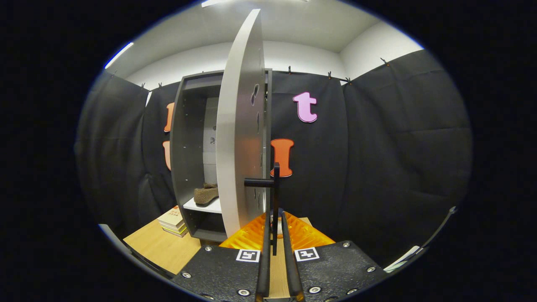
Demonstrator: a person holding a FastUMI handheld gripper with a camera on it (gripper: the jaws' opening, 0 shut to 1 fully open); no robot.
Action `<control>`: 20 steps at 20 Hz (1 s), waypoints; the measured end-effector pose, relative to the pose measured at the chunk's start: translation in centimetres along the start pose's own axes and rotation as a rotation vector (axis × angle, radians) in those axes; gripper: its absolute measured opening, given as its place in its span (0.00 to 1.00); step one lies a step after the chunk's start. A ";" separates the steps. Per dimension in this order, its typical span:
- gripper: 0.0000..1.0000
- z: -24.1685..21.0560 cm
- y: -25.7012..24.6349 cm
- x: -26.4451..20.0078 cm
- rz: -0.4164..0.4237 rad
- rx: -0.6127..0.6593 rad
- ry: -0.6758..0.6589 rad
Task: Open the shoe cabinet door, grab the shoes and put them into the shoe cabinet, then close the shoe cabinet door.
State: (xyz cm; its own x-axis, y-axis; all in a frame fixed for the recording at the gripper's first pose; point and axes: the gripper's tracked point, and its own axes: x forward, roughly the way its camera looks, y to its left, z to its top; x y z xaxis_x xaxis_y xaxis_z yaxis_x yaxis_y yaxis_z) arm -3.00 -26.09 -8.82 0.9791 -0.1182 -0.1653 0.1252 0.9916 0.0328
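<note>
The grey shoe cabinet (186, 138) stands just ahead on the wooden table, its pale door (239, 138) swung partly open and seen nearly edge-on. A black bar handle (275, 184) sticks out from the door's lower part. My gripper (276, 216) is shut on the lower part of that handle's upright bar, one finger on each side. Inside the cabinet, a pair of brown shoes (205, 195) rests on a white shelf (207, 206), left of the door and beyond my fingers.
A short stack of books (173, 221) lies on the wooden table (161, 247) beside the cabinet's left foot. Black cloth walls close in behind and on both sides. An empty compartment sits below the white shelf.
</note>
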 end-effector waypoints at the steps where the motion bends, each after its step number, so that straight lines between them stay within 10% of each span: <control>1: 0.16 0.0 -0.5 -0.1 -0.022 0.006 0.002; 12: 0.16 0.4 0.9 -5.0 -0.294 -0.008 0.017; 20: 0.17 -5.7 14.0 -5.8 -0.177 -0.021 0.149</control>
State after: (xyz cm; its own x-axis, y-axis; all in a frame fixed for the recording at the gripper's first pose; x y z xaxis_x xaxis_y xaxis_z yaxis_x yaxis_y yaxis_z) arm -7.88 -11.24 -13.06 0.9077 -0.2827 -0.3101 0.2881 0.9572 -0.0294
